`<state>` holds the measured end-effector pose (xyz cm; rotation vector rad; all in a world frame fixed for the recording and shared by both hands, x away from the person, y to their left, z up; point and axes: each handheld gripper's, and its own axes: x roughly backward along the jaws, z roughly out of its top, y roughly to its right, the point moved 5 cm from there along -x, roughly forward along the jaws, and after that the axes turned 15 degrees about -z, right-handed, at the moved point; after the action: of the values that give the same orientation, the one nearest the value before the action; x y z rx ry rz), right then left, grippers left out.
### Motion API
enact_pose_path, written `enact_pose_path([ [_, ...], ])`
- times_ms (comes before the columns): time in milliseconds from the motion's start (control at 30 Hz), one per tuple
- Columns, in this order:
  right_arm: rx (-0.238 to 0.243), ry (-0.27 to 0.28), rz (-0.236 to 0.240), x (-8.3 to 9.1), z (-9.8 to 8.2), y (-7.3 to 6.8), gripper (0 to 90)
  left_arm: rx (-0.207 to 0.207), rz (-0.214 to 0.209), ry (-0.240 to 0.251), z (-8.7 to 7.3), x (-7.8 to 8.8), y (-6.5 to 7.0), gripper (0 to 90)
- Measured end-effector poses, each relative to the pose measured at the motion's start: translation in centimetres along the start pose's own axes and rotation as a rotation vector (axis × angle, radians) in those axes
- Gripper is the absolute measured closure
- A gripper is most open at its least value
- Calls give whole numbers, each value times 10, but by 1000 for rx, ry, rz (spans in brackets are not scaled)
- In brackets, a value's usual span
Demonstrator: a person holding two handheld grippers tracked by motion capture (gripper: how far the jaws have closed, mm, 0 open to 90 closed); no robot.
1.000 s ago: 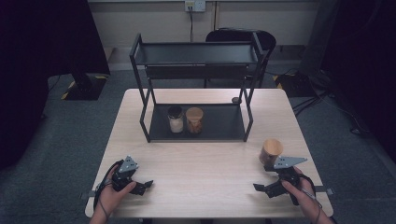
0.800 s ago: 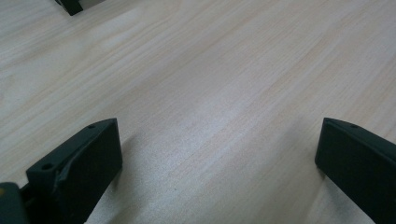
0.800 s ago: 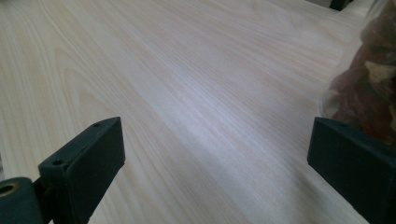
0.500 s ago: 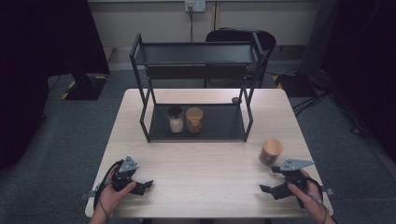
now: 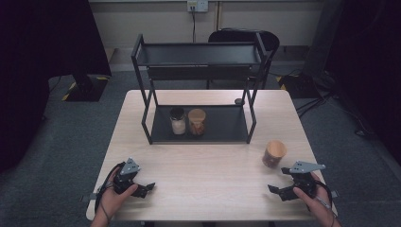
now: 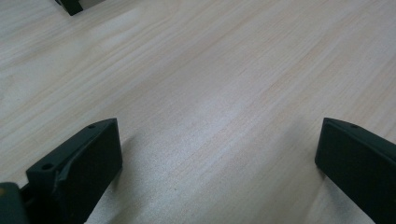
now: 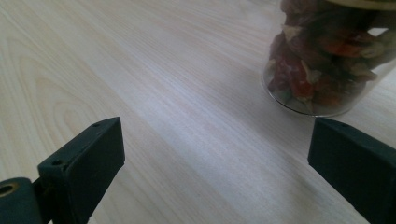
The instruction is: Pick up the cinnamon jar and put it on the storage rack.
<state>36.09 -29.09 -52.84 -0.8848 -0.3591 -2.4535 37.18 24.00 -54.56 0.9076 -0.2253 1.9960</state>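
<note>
A: Item one, the table [image 5: 208,165]?

B: Light wood grain, rectangular. A black two-tier rack [image 5: 198,94] stands on its far half.

A: Contents of the rack?

B: Lower shelf, two jars side by side: a dark-lidded jar [image 5: 178,120] with pale contents on the left, a wood-lidded jar [image 5: 196,122] with orange-brown contents just beside it on the right. The upper tier looks bare from the high view.

A: Item nearest the hands?

B: A glass jar [image 5: 274,153] with a wooden lid, upright on the bare table near the right edge, in front of the rack and well apart from it. In the right gripper view it sits at upper right, packed with red and brown pieces [image 7: 327,60].

A: Right gripper [image 5: 280,191]?

B: Held by the person's right hand at the near right corner, just short of the jar. Jaws spread wide, nothing between them, jar untouched beyond the right-hand jaw.

A: Left gripper [image 5: 144,188]?

B: Held at the near left corner, low over the wood. Jaws spread wide, bare tabletop between them.
</note>
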Motion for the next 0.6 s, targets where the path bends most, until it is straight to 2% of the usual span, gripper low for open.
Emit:
enact_pose_path([
  [233,-39,8,-42,1,0,6,24,0,0,0,0,0,0,2],
  [600,-68,12,-82,1,-1,14,23,0,0,-1,0,0,0,2],
])
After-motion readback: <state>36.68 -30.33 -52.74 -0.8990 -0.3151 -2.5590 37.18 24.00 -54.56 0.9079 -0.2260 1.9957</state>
